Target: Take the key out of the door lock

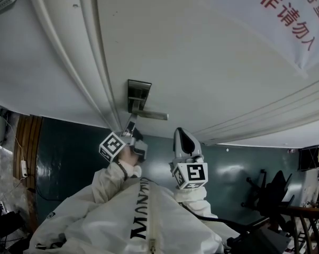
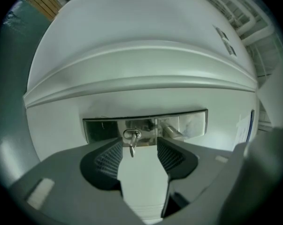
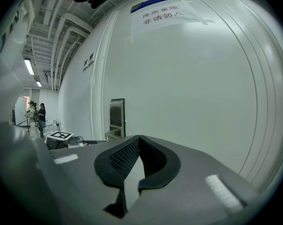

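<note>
White jacket (image 1: 143, 216) of the person filled the bottom of the head view, and both grippers rose from it toward the pale door (image 1: 201, 62). In the left gripper view the left gripper (image 2: 139, 146) had its jaws spread wide, with the tips close to the metal lock plate (image 2: 193, 122). The key (image 2: 132, 144) was in the lock, hanging down from a small ring – it stood in the gap between the two pads, closer to the pad on that view's left, and the jaws were not closed on it. The door handle (image 2: 172, 131) came out of the plate just beside the key.

The right gripper (image 3: 137, 142) was held apart from the lock, lower and to the right in the head view – its jaws were pressed together at the tips with nothing between them. A paper sign (image 3: 162, 14) with red characters was stuck high on the door.
</note>
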Demonstrator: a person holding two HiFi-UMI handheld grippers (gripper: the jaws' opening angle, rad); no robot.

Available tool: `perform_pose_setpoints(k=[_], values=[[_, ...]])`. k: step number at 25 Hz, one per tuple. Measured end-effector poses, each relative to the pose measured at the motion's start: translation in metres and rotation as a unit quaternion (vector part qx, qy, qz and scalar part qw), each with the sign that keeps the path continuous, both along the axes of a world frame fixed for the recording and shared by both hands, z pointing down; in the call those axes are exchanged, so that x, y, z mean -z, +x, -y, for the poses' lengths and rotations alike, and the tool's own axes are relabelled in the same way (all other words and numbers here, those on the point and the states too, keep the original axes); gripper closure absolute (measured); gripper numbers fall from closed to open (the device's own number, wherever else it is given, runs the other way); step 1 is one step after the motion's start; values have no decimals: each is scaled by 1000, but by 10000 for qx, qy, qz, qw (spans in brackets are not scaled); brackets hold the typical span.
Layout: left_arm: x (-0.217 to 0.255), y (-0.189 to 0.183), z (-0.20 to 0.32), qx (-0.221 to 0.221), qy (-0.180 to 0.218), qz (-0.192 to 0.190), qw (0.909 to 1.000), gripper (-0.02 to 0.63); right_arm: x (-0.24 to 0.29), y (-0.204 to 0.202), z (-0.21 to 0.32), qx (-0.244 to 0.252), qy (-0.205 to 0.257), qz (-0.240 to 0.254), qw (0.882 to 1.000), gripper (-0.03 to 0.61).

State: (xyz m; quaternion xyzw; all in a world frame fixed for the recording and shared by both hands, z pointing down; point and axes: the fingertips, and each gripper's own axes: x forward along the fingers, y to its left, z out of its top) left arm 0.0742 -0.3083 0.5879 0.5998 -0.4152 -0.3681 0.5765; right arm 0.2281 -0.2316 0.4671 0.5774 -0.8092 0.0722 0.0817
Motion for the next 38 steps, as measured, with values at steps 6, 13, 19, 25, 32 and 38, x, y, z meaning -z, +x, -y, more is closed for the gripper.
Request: perform_pose_setpoints(k=[6, 13, 19, 25, 32, 38], values=[[-5, 2, 6, 67, -91, -89, 9999, 420, -1, 3, 2, -18, -16, 43, 10000, 578], [-4, 2, 14, 82, -33, 146, 9999, 483, -4, 5, 3, -99, -48, 98, 9999, 578], [-4, 2, 14, 81, -49, 202, 9998, 520, -2, 4, 2, -93, -25, 117, 9999, 578], [-10, 2, 13, 110, -176, 175, 9996, 568, -1, 5, -1, -102, -14, 97, 9999, 578], [-9, 1, 12, 146, -154, 257, 9994, 583, -2, 6, -6, -136, -25, 110, 9998, 578], [-9, 1, 12, 116, -108, 349, 9993, 586, -2, 8, -10, -159, -24, 117, 9998, 578]])
